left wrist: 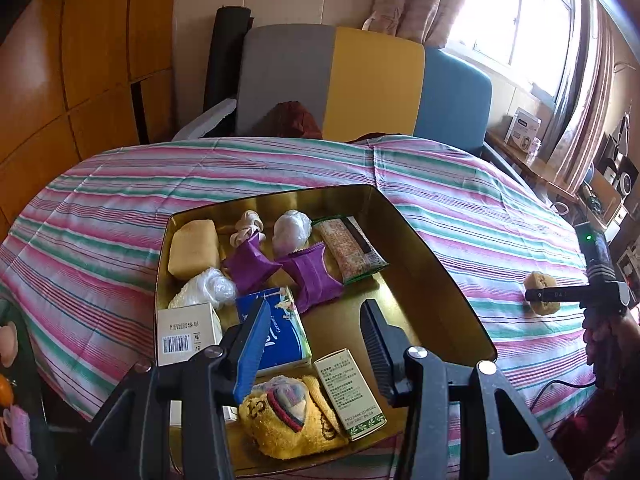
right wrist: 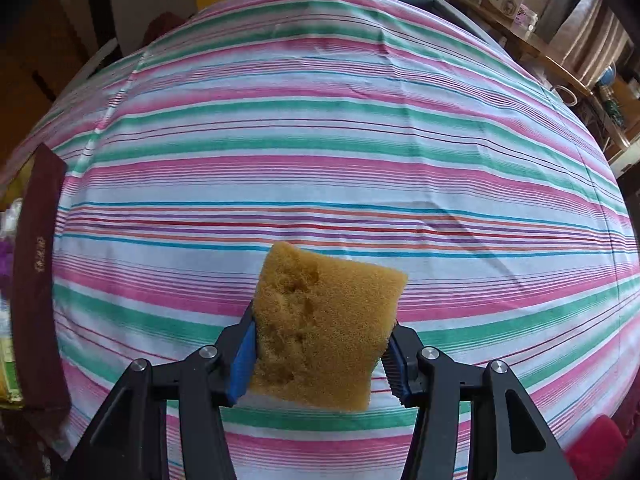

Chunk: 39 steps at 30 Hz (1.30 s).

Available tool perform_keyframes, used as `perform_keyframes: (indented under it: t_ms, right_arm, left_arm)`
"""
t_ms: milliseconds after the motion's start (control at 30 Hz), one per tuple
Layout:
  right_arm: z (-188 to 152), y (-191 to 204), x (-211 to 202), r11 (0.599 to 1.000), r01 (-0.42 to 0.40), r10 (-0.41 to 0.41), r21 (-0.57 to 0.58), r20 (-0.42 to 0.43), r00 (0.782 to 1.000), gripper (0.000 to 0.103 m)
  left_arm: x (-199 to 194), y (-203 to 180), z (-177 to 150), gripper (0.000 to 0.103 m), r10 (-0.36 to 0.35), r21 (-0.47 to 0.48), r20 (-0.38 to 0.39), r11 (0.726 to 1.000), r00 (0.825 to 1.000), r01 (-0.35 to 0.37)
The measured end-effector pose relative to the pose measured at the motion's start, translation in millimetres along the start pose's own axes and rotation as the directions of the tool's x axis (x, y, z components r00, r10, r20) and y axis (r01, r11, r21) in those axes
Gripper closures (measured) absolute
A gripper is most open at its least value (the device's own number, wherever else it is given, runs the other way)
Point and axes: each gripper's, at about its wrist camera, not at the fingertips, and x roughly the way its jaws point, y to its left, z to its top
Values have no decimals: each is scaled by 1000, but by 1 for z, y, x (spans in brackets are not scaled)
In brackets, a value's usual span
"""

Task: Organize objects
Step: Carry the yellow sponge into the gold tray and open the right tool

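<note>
The right gripper [right wrist: 320,354] has its two fingers pressed into the sides of a yellow sponge [right wrist: 326,324], which bulges a little above the pads, so the tongs are clamped on it. It hangs clear of the striped bedsheet [right wrist: 360,140], with nothing else on the cloth beneath it in that view. From the left wrist view the same sponge [left wrist: 542,293] shows far off to the right, well apart from the gold tin [left wrist: 452,280], carried out over the sheet by a hand at the right edge.

The left gripper [left wrist: 316,340] hovers over the near end of the tin with its fingers standing apart and nothing between them; the blue tissue pack [left wrist: 280,332] and the green-edged box [left wrist: 352,392] lie below, not touching the pads as far as I can tell. It looks as if that hand is waiting its turn over the tin.

The tin is crowded: another sponge [left wrist: 194,248] in the far left corner, two purple packets [left wrist: 280,272] in the middle, a long snack wrapper [left wrist: 352,252] to the right, a white box [left wrist: 188,332] at the near left, a yellow towel [left wrist: 288,420] at the near edge. My guess is that things are being sorted between tin and bed, and the sponge is gripped low on its sides so it can be set down flat
</note>
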Motion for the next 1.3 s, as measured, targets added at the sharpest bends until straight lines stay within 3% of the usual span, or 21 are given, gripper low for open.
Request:
perform_keyframes:
  t_ms: [100, 267, 433, 633, 800, 1000, 1133, 1300]
  right_arm:
    - [1, 34, -29, 994, -97, 101, -46, 74, 992, 48]
    - [-1, 127, -75, 941, -224, 266, -253, 145, 953, 48]
    - [-14, 211, -84, 861, -297, 366, -414, 98, 925, 48]
    - [-26, 272, -53, 806, -314, 358, -502, -10, 934, 47]
    - [-25, 296, -19, 805, -308, 308, -508, -86, 947, 46]
    - [-26, 302, 2, 809, -314, 289, -498, -130, 949, 40]
    - [-27, 293, -2, 819, -322, 305, -474, -116, 945, 21]
    - [-27, 275, -26, 836, -326, 341, -442, -47, 939, 19]
  left_arm:
    - [-1, 9, 0, 56, 0, -31, -3, 1000, 1000, 0]
    - [-5, 32, -3, 56, 26, -91, -6, 996, 1000, -26]
    - [-12, 53, -10, 55, 59, -133, -6, 989, 998, -59]
    - [-16, 71, -17, 48, 82, -172, -20, 982, 996, -84]
    - [-17, 76, -18, 48, 111, -178, -6, 978, 994, -111]
    - [-17, 78, -16, 48, 144, -171, -5, 975, 990, -143]
    - [-17, 77, -14, 47, 173, -164, -12, 971, 985, -172]
    - [-27, 65, -11, 42, 204, -118, 39, 973, 978, -199]
